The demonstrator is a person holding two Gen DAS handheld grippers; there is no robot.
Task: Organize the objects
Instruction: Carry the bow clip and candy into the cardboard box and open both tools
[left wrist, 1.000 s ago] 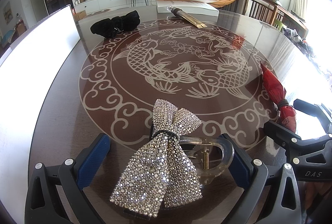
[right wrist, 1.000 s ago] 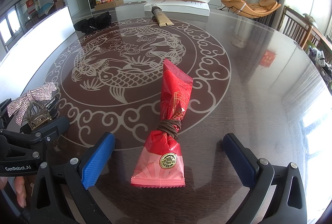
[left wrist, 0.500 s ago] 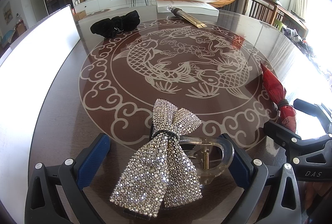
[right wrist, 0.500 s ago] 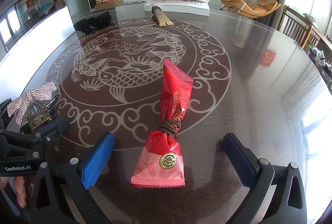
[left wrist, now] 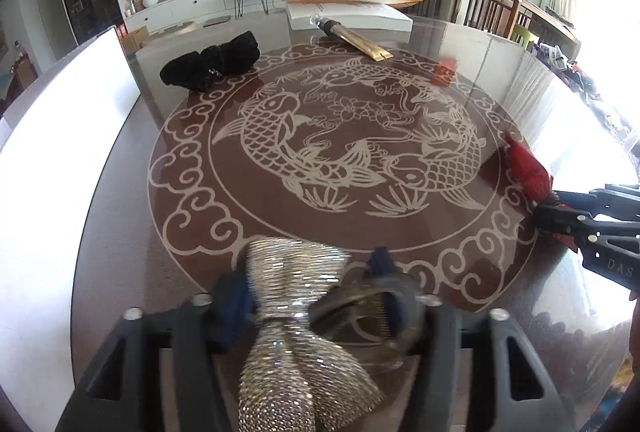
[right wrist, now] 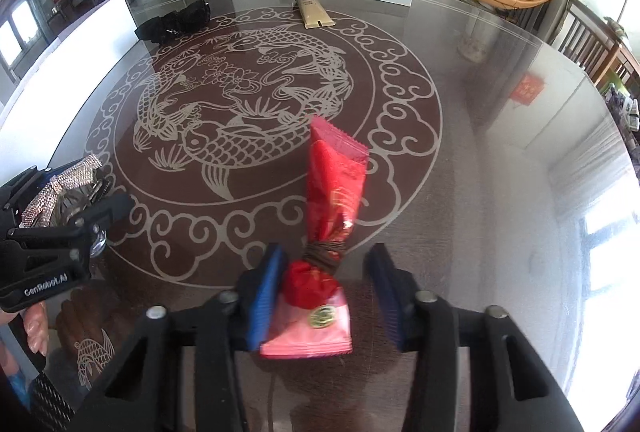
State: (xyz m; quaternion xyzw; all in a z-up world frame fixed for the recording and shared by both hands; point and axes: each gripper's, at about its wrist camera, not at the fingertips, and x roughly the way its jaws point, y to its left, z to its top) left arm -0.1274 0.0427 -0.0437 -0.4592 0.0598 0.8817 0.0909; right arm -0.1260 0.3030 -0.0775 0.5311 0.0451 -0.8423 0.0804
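Observation:
A rhinestone bow hair clip [left wrist: 288, 272] lies at the near edge of the round glass table [left wrist: 120, 232]. My left gripper [left wrist: 308, 292] is closing on it, its blue pads against the bow and its clear clasp. In the right wrist view that left gripper [right wrist: 86, 184] holds the bow [right wrist: 72, 172] at the far left. A red packet [right wrist: 336, 184] tied with a brown band lies pointing away from me. My right gripper [right wrist: 324, 292] is shut on its lower end. From the left wrist, the right gripper [left wrist: 546, 206] pinches the packet [left wrist: 528, 168] at the right.
A black fabric bow [left wrist: 212, 66] and a gold tube [left wrist: 352, 38] lie at the far side, in front of a white box [left wrist: 348, 14]. A white board [left wrist: 60, 152] runs along the table's left. A person's fingers [right wrist: 34, 328] show under the left gripper.
Both pairs of jaws stood wide open around their items and have now drawn in onto them. The right gripper has also tipped a little. The bow is blurred.

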